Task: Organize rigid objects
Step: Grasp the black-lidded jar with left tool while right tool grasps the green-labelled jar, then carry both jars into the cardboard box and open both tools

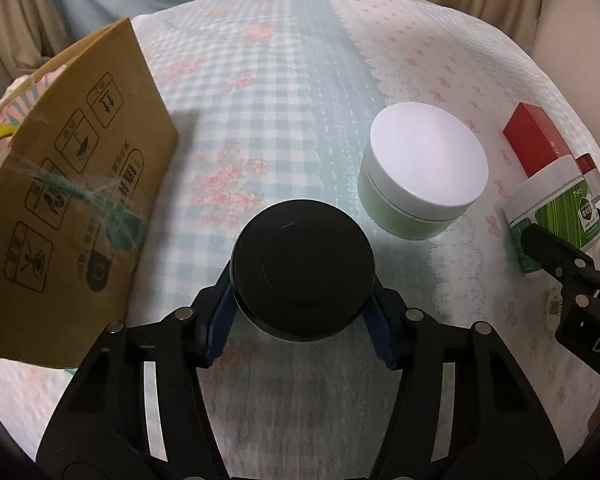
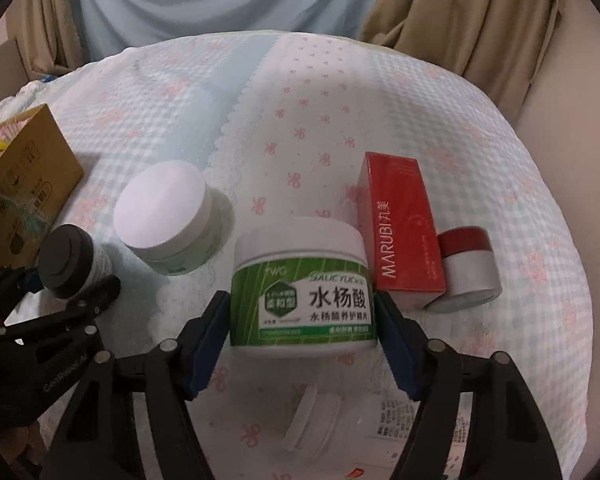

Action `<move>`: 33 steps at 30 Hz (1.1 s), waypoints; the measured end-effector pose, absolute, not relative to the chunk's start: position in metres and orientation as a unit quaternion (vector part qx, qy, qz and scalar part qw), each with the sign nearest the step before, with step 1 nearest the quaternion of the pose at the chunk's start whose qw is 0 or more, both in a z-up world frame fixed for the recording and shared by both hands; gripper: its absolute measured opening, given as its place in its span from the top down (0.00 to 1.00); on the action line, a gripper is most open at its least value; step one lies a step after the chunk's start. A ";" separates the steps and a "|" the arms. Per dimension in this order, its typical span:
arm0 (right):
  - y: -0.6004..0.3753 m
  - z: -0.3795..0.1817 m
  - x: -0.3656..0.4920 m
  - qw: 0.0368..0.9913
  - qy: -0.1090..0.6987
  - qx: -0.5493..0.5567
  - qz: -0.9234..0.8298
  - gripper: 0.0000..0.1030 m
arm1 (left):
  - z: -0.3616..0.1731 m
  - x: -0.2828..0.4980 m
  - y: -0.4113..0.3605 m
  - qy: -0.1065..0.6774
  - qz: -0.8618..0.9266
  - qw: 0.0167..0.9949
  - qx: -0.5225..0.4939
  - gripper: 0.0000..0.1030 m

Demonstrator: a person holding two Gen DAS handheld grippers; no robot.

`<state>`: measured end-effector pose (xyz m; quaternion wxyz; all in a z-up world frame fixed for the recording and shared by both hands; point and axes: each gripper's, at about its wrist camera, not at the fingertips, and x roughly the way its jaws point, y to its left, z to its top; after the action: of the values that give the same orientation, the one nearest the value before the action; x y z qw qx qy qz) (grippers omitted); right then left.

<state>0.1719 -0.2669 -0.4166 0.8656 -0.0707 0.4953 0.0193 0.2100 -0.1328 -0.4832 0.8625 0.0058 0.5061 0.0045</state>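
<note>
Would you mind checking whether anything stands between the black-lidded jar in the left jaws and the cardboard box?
Nothing visible does: only bare checked bedspread separates the black-lidded jar from the brown cardboard box to its left.

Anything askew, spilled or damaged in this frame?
No spills. The cardboard box has crumpled tape on its side and a ragged top edge. The red carton lies tilted against the small red-lidded jar. Jars in both grippers sit upright.
</note>
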 end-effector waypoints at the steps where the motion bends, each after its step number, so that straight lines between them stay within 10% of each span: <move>1: -0.267 -0.417 0.172 0.867 0.494 -0.067 0.018 0.35 | -0.483 0.210 -0.133 0.506 0.003 0.863 0.008 0.48; 17: -0.277 -0.387 0.156 0.870 0.493 -0.006 0.023 0.36 | -0.450 0.189 -0.124 0.499 0.008 0.866 -0.022 0.48; 33: -0.264 -0.204 0.100 0.903 0.427 0.026 0.033 0.36 | -0.261 0.139 -0.104 0.447 0.023 0.890 -0.080 0.48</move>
<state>0.1002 -0.2644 -0.2044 0.9031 0.0259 0.4274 0.0330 0.1388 -0.1038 -0.2609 0.8905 -0.0798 0.4474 0.0226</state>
